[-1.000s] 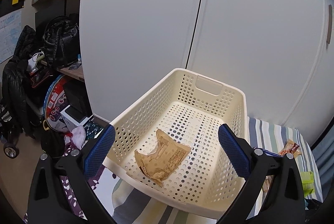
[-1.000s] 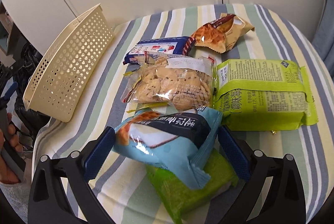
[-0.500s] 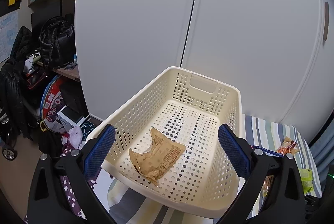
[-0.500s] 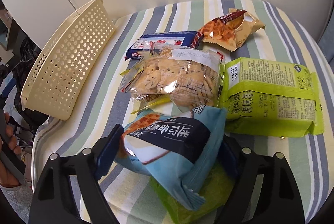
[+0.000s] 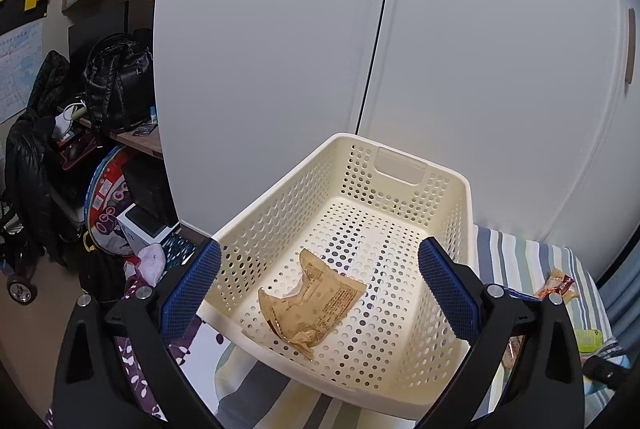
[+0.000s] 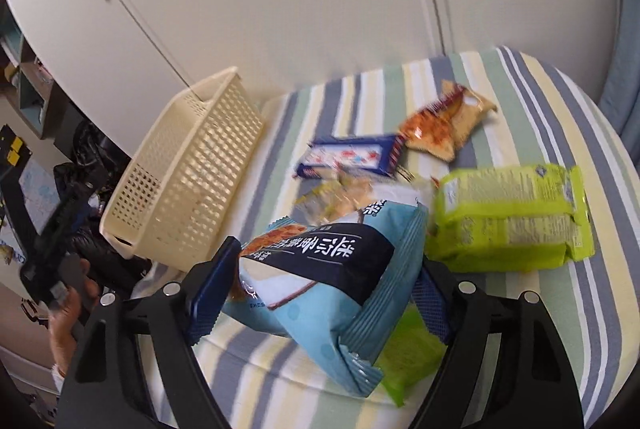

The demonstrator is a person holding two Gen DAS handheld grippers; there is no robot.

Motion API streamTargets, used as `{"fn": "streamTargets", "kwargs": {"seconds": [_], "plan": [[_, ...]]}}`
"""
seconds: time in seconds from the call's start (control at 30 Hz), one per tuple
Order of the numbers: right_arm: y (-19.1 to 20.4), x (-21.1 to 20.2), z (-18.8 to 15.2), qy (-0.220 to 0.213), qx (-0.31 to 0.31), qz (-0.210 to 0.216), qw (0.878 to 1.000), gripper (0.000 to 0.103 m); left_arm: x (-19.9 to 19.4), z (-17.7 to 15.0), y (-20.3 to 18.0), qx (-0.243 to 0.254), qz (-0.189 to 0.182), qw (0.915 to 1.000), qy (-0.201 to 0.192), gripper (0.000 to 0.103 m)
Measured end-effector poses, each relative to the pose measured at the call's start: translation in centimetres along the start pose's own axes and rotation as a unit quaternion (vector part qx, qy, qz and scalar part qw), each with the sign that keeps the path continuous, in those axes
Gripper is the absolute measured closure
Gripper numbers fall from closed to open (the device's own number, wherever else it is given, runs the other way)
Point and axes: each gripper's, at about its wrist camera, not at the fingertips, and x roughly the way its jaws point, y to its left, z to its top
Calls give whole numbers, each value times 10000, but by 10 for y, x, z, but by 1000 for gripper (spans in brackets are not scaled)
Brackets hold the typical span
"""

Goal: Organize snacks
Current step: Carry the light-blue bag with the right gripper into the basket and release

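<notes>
Cream perforated basket (image 5: 400, 229) parked at the striped bed's (image 6: 560, 309) edge, at 9 o'clock of the loose snacks, handy for dropping packets in; only a crumpled brown snack wrapper (image 5: 310, 303) inside so far, seen solely from the left wrist view. Left gripper (image 5: 318, 283) poised over the basket, fingers spread and empty. Right gripper (image 6: 320, 287) clenched on the light-blue snack bag (image 6: 332, 281), lifted off the pile, likely basket-bound; green packet (image 6: 508, 213), blue biscuit pack (image 6: 348, 159) and orange bag (image 6: 444, 127) clear only from the right wrist view.

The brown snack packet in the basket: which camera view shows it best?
The left wrist view. It looks down into the cream basket, where the brown snack packet lies in plain sight on the perforated floor. In the right wrist view only the basket's outer wall shows; the packet is hidden.
</notes>
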Motion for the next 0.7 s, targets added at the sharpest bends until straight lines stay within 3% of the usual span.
{"fn": "streamTargets", "kwargs": {"seconds": [0.27,0.7], "plan": [[87,7,50,-369,-728,283,9963,24,-5,5,6,17,286,9994,-196,3],[194,74,97,-512,-1635,-55,9852,23,-10,9,23,-266,437,9981,-354,3]]}}
